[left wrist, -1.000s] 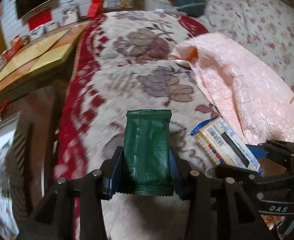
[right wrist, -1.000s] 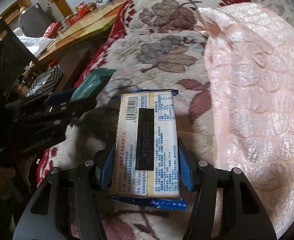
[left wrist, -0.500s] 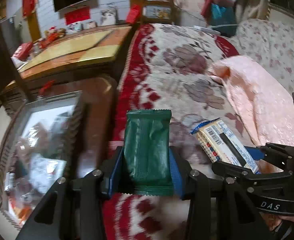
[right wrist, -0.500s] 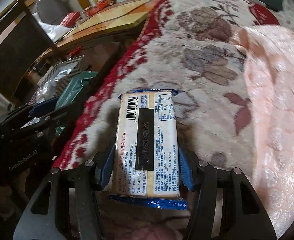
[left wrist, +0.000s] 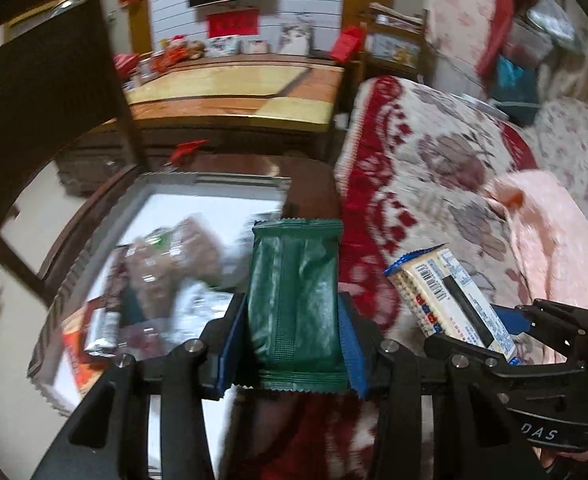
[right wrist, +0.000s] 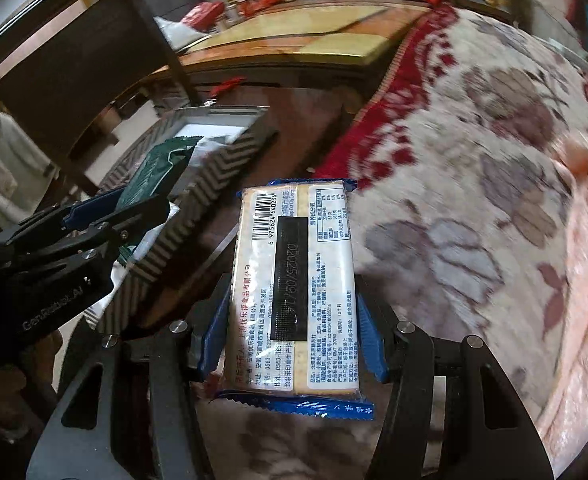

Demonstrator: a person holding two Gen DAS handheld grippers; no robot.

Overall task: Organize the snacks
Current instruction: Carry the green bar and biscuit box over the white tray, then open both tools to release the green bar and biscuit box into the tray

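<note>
Step in hand, as judged: transport. Two snacks are being carried toward the snack box, not yet released.

Left tongs: closed on the green packet, which is clamped upright between the blue pads, its crimped top edge free above them. Right tongs: closed on the cracker pack, held lengthwise with the barcode and printed label facing the camera. Both packs are clear of any surface.

The box is seen on a dark wooden stool or low tabletop, just beside the edge of the patterned blanket. It is already part filled with wrapped snacks.

Next move, as judged: each pack is to be brought over the open box, lowered inside its walls, and only then let go. The tongs are close side by side, so one release at a time is likely called for. The thin green packet may cling to a pad.

Differences between views:
- Left wrist view: the interior of the box and its blurred contents are shown; the cracker pack is seen from the side, with the right tongs at the lower right.
- Right wrist view: only the chevron-patterned outer wall of the box is shown, with the left tongs in front of it; the contents are hidden. The label text of the cracker pack is legible here alone.
</note>
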